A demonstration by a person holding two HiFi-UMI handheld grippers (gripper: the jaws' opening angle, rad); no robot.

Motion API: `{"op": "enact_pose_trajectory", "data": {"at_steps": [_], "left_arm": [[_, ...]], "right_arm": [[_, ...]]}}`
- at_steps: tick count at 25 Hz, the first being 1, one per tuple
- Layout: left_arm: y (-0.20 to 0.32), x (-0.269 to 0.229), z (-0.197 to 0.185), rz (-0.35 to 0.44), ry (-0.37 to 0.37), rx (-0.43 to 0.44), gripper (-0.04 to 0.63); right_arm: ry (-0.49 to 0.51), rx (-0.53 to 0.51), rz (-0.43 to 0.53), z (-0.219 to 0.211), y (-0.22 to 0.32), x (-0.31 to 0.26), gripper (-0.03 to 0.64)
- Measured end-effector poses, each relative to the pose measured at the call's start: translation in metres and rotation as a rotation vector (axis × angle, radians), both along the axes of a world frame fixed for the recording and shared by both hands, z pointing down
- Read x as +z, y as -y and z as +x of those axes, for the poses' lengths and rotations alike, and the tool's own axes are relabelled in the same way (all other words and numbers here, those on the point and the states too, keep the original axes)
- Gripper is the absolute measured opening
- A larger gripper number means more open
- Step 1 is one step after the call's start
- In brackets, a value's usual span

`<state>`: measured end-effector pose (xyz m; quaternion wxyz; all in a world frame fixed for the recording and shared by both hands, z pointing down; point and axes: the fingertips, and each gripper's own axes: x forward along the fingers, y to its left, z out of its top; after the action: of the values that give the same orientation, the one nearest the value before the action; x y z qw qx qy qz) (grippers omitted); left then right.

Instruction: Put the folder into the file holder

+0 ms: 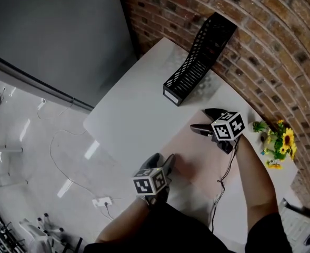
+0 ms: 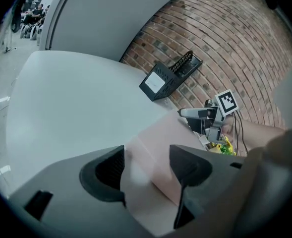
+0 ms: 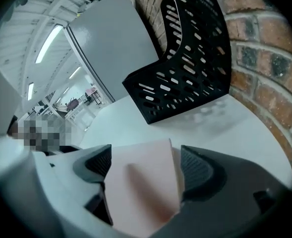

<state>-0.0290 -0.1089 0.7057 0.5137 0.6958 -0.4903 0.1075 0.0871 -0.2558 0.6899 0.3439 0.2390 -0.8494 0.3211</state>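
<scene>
A pale pink folder (image 1: 197,159) lies flat on the white table (image 1: 139,104). The black mesh file holder (image 1: 194,62) stands farther back against the brick wall, apart from both grippers. My left gripper (image 1: 162,161) is at the folder's near left edge, its jaws apart over the folder (image 2: 160,133) with nothing pressed. My right gripper (image 1: 201,120) is at the folder's far corner, jaws wide open. In the right gripper view that corner of the folder (image 3: 141,182) lies between the fingers (image 3: 98,162), with the file holder (image 3: 185,68) ahead. The left gripper view shows the file holder (image 2: 168,78) beyond the right gripper (image 2: 188,113).
A brick wall (image 1: 270,30) runs along the table's far and right sides. Yellow flowers (image 1: 278,141) sit at the right, close to my right arm. A grey panel (image 1: 49,36) stands to the left. On the floor below the table's left edge lie a cable and a power strip (image 1: 101,201).
</scene>
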Motion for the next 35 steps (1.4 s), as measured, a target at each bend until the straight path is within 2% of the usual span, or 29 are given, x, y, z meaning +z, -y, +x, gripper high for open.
{"op": "enact_pose_trajectory", "data": {"at_steps": [6,11,16,25,35], "left_arm": [[0.006,0.004,0.003,-0.004,-0.015,0.004,0.273],[0.008,0.005,0.002,-0.005,-0.022,-0.01,0.272],[0.012,-0.005,-0.001,0.023,0.007,-0.015,0.273],[0.03,-0.056,-0.008,0.188,0.078,-0.014,0.272],[0.052,-0.144,-0.028,0.433,0.207,-0.025,0.272]], "right_arm": [[-0.021,-0.072,-0.047,-0.004,-0.004,0.015,0.441],[-0.059,-0.062,0.007,-0.004,-0.002,0.016,0.404],[-0.064,-0.041,0.084,-0.004,0.001,0.002,0.403],[0.002,0.016,0.254,-0.003,0.01,-0.062,0.403],[0.133,0.098,0.47,-0.01,0.014,-0.156,0.403]]}}
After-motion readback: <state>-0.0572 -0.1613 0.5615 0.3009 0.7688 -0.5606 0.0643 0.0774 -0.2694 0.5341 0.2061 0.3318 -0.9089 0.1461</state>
